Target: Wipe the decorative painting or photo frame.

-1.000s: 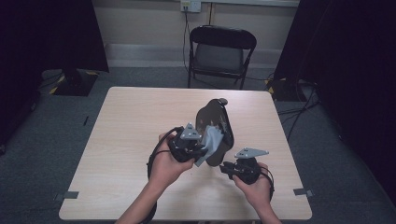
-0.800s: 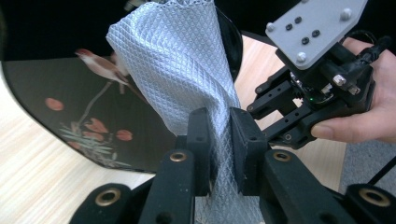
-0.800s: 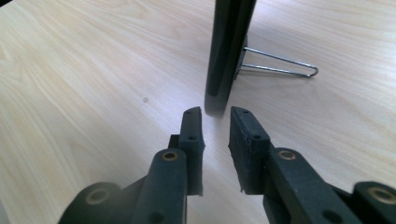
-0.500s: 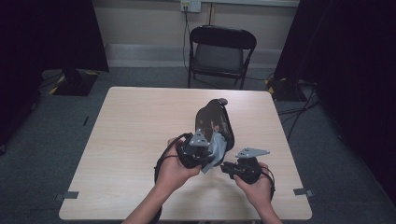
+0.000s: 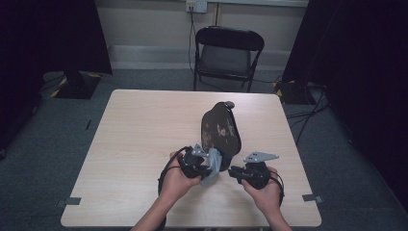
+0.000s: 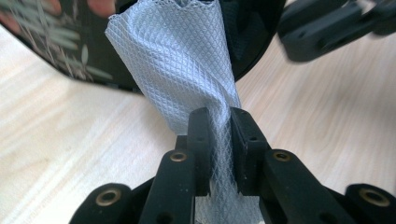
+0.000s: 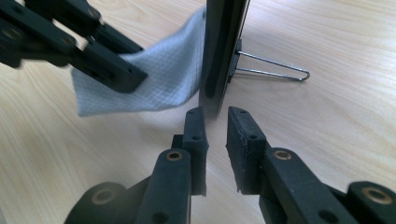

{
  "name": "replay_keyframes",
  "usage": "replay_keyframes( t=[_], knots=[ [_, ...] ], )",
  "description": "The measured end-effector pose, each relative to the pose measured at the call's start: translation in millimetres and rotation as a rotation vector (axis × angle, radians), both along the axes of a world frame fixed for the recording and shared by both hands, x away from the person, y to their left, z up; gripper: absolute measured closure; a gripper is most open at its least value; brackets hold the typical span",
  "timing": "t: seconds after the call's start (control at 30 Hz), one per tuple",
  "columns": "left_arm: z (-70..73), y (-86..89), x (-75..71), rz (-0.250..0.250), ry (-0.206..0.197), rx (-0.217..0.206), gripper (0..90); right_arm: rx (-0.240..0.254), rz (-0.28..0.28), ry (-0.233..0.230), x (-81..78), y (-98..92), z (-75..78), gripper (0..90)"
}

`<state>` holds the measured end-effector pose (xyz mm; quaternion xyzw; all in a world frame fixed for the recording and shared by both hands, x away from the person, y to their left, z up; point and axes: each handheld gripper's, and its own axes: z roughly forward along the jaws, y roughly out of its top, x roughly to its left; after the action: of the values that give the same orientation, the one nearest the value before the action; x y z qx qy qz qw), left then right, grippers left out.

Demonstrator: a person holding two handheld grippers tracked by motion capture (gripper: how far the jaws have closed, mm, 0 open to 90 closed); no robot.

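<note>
Your left gripper [image 6: 218, 135] has its jaws pinching the cloth [image 6: 187, 70]: the fabric runs up between the pads and fans out ahead of the jaws against the dark face of the mirror [image 5: 220, 132]. Treat the cloth as light, soft and limp; it will fold wherever it is not held, so keep the pinch close to the bunched part.

Your right gripper [image 7: 215, 126] has its jaws drawn nearly together with a narrow gap left. The mirror's lower edge [image 7: 219, 56] sits just ahead of that gap; whether the pads touch it cannot be told.

Judge the mirror stiff, smooth and fragile, likely to tip or slide under wiping pressure. Hold it by the rim at the lower edge, not by the face. It stands near upright on the worktop [image 5: 139, 134], long axis rising away from the jaws, its wire stand [image 7: 273, 70] trailing to the right of the right jaws.
</note>
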<state>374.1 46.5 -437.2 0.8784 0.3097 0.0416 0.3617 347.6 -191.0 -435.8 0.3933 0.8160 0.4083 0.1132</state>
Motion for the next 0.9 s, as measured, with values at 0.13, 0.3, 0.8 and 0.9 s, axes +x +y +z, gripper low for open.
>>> replay_keyframes(
  t=[0.13, 0.3, 0.8, 0.9],
  knots=[
    [-14.3, 1.3, 0.3, 0.014, 0.028, 0.017, 79.3, 0.000, 0.000, -0.002, 0.5, 0.0, 0.9, 78.2],
    [-29.1, 3.5, -2.1, 0.019, 0.057, 0.040, 79.4, -0.008, 0.002, -0.002, 0.3, 0.7, -0.2, 78.2],
    [62.8, 6.7, -14.9, -0.019, -0.124, -0.066, 79.4, -0.024, -0.003, 0.004, 1.9, -0.4, -3.9, 79.0],
    [85.0, -0.6, -20.8, -0.047, -0.176, -0.090, 79.3, -0.028, -0.006, 0.004, 2.1, -0.2, -4.6, 79.2]
  ],
)
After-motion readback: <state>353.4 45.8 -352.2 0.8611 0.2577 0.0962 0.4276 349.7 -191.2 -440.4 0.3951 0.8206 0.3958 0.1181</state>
